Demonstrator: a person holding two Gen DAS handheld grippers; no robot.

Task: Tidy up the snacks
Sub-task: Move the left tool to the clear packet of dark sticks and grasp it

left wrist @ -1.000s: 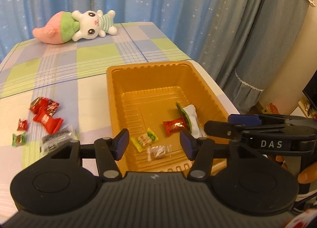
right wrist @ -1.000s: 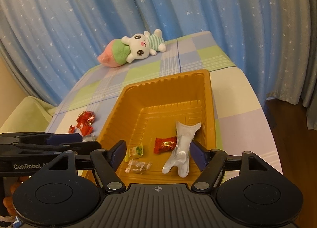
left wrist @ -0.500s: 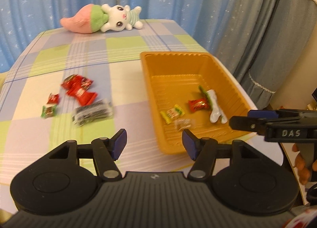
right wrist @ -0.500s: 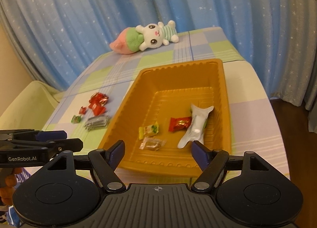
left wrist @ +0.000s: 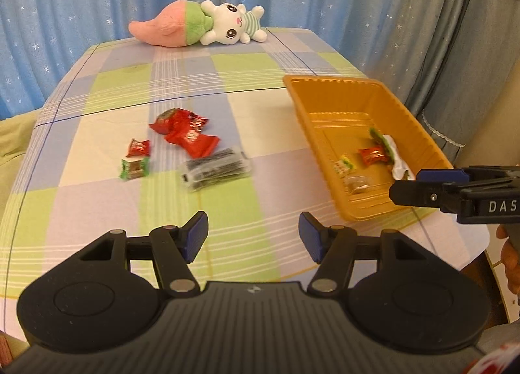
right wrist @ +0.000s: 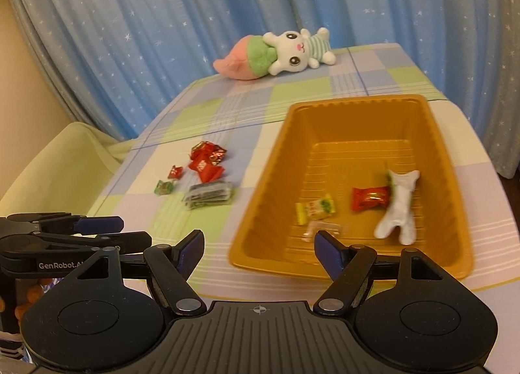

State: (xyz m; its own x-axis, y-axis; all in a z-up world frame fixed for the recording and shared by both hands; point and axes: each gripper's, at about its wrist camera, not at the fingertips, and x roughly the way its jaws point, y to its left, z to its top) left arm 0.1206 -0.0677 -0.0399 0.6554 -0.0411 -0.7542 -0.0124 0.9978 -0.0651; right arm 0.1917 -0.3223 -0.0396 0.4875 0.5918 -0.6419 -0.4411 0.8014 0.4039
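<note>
An orange tray (left wrist: 300, 90) (right wrist: 269, 179) sits on the checked table and holds a white packet (right wrist: 398, 208), a red candy (right wrist: 370, 197), a yellow candy (right wrist: 317, 208) and a clear wrapper (right wrist: 323, 227). Loose on the cloth left of it lie red packets (left wrist: 188, 130) (right wrist: 206, 159), a small red candy (left wrist: 138, 147), a green candy (left wrist: 135, 168) and a dark clear pack (left wrist: 216, 168) (right wrist: 208, 195). My left gripper (left wrist: 253, 237) is open and empty above the cloth near the table's front. My right gripper (right wrist: 258, 250) is open and empty at the tray's near edge.
A plush rabbit with a pink tail (left wrist: 198, 28) (right wrist: 276, 54) lies at the table's far end. Blue star curtains hang behind. A pale green seat (right wrist: 65, 153) stands left of the table. The table edge drops off right of the tray.
Both grippers have pulled back and up from the tray. The left view has swung left, from the tray to the loose snacks on the cloth. Both stay open and empty.
</note>
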